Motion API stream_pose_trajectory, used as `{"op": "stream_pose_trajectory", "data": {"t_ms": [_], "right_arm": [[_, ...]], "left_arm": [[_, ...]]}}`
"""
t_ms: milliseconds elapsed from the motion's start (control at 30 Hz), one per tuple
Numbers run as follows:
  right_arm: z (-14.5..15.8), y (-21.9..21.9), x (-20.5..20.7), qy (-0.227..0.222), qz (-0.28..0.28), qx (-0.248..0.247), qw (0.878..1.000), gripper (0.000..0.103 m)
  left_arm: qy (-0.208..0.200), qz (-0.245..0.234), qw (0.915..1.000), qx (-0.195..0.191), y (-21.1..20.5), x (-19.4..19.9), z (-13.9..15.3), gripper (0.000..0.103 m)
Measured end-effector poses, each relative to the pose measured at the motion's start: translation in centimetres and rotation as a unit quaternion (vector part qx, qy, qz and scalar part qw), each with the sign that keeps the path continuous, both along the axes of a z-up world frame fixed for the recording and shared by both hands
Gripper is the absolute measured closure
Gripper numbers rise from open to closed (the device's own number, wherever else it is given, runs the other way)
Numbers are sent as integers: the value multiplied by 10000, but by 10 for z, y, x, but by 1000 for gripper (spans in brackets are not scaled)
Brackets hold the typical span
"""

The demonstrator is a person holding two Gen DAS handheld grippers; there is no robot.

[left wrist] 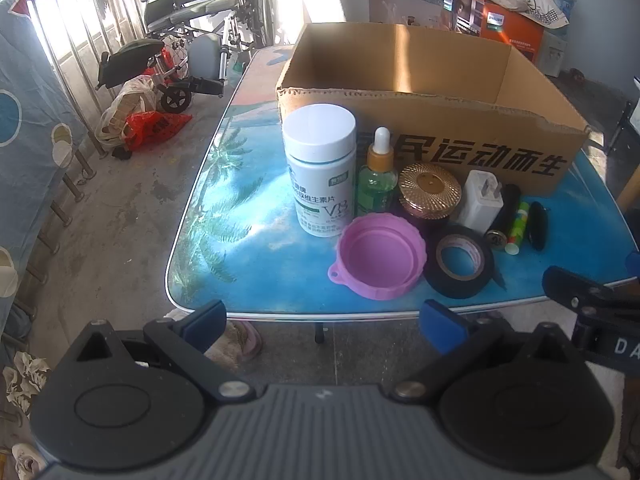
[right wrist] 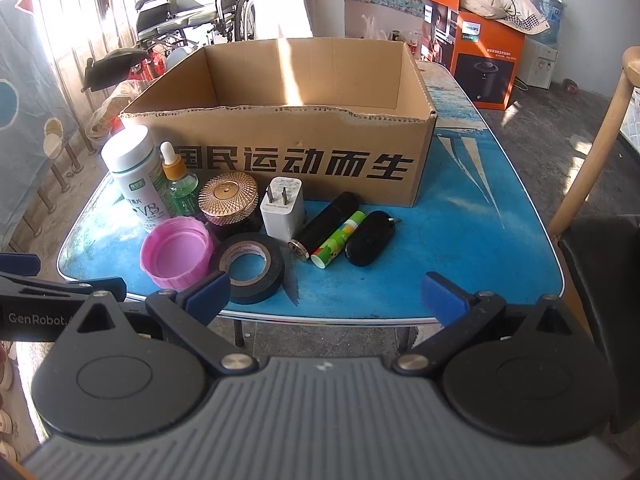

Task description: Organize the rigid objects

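Right wrist view: right gripper sat at lower centre, fingers spread wide, nothing held, short of the blue table's near edge. Open cardboard box filled upper centre. Before it, in a row from left: white vitamin bottle, green dropper bottle, gold-lidded jar, white charger plug, black cylinder, green lip-balm tube, black key fob. Pink lid and black tape roll lay nearer, just beside each other. Left wrist view: left gripper likewise wide open and empty at lower centre, below the table edge; wheelchair upper left.
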State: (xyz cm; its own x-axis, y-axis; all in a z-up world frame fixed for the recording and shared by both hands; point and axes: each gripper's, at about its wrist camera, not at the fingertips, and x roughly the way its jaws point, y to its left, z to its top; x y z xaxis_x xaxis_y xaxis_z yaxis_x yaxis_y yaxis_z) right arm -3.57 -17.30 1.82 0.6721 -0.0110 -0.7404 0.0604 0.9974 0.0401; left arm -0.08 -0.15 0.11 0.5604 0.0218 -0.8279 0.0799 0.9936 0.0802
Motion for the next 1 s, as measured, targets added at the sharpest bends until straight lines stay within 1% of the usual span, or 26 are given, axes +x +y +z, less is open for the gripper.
{"op": "stream_pose_trajectory", "data": {"t_ms": [300,400,533,667,767,833,900,933,1000], "right_arm": [[-2,-6,3,-30,-82,56,9999,1],[-2,-13,3,-119,-129,150,9997,1],[-2,-26,3,-327,-124,286,9990,1],[-1,-39,0,-625,-43,424,9971,1],[-2,-51,-3,-842,15,563,9949,1],[-2,-58,-3,-919,23,662,9936,1],[-5,-63,-3,-953,10,744,9927,1],[-7,-65,-2,-955,10,811,9921,1],[-11,-69,0,-917,29,931,9914,2]], "left_arm": [[-45,-121,9999,6,-4,3,0,0],[-170,-241,9995,-77,-5,2,3,0],[-451,-506,9976,-173,-10,1,7,0],[-759,-793,9935,-294,-16,1,7,0],[-1069,-1042,9872,-570,-18,1,6,1],[-1186,-1198,9824,-803,-19,4,3,1],[-1192,-1293,9801,-925,-23,9,0,1],[-1163,-1333,9799,-922,-26,12,-3,1],[-1113,-1422,9800,-842,-33,17,-6,6]]}}
